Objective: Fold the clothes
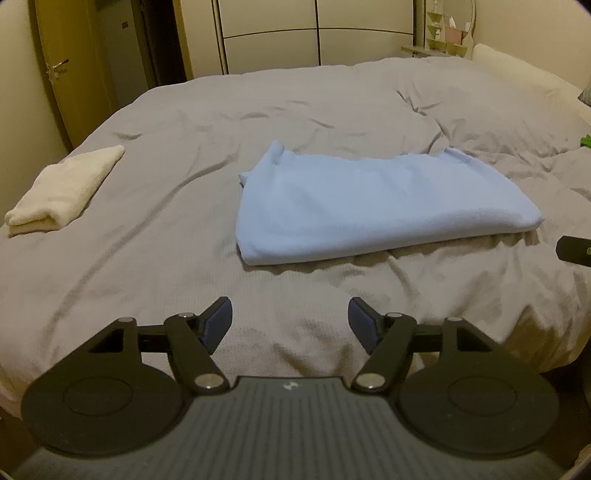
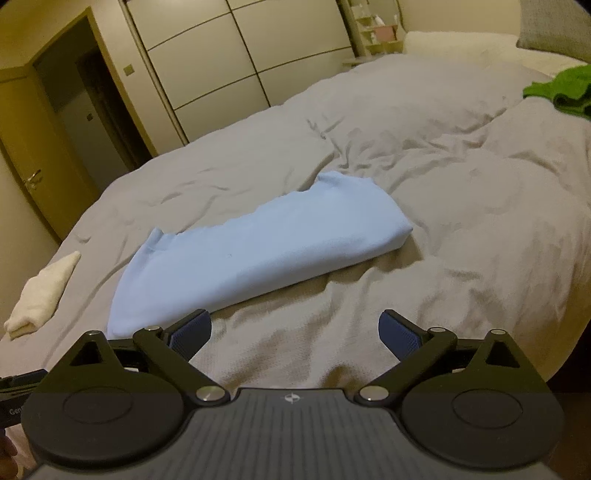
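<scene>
A light blue cloth point(image 1: 373, 206) lies folded into a long rectangle on the grey bed point(image 1: 184, 155). It also shows in the right wrist view point(image 2: 258, 251). My left gripper point(image 1: 290, 321) is open and empty, hovering above the bedcover just in front of the blue cloth. My right gripper point(image 2: 295, 332) is open and empty, in front of the cloth's near long edge; its left finger point(image 2: 192, 332) is close to that edge. A folded cream towel point(image 1: 62, 188) lies at the left edge of the bed, also in the right wrist view point(image 2: 40, 291).
A green cloth point(image 2: 565, 90) lies bunched at the far right of the bed near the pillows point(image 2: 461, 44). A wardrobe point(image 1: 314, 33) and an open doorway point(image 2: 85, 103) stand behind the bed. The bed's near edge point(image 1: 480, 369) drops off just below the grippers.
</scene>
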`<state>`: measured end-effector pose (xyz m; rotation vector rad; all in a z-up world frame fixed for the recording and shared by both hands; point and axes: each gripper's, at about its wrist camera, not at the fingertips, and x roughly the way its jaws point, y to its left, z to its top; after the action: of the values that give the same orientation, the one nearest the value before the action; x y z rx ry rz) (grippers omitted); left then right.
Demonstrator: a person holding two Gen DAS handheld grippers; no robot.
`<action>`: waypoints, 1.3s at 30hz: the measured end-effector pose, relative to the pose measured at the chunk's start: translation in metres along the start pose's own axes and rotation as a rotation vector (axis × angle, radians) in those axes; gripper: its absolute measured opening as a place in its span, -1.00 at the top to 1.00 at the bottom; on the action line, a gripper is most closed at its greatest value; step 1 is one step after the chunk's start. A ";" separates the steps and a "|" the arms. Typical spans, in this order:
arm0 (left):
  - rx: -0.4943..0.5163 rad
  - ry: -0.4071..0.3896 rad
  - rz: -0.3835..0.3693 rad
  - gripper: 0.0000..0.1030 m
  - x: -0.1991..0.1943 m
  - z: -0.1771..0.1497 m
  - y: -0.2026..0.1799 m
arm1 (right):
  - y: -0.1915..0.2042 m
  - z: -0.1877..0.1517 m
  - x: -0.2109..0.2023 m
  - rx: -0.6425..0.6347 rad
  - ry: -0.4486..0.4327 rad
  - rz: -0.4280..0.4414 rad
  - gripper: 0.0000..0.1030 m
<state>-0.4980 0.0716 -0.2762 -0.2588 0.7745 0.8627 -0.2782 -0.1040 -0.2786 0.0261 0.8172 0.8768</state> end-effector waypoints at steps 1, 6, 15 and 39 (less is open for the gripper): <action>0.002 0.003 -0.001 -0.32 0.001 0.000 0.000 | -0.001 -0.001 0.002 0.005 0.005 0.000 -0.93; 0.009 0.018 -0.013 -0.32 0.011 0.002 -0.002 | -0.005 -0.003 0.012 0.016 0.032 -0.023 -0.93; 0.017 0.058 -0.104 -0.31 0.049 0.003 -0.006 | -0.033 -0.001 0.038 0.103 0.046 -0.065 -0.93; 0.276 -0.031 -0.367 0.55 0.166 0.056 -0.094 | -0.122 0.028 0.142 0.533 0.032 0.078 -0.46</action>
<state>-0.3309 0.1365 -0.3626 -0.1353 0.7772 0.4076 -0.1259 -0.0782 -0.3887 0.5156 1.0663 0.7123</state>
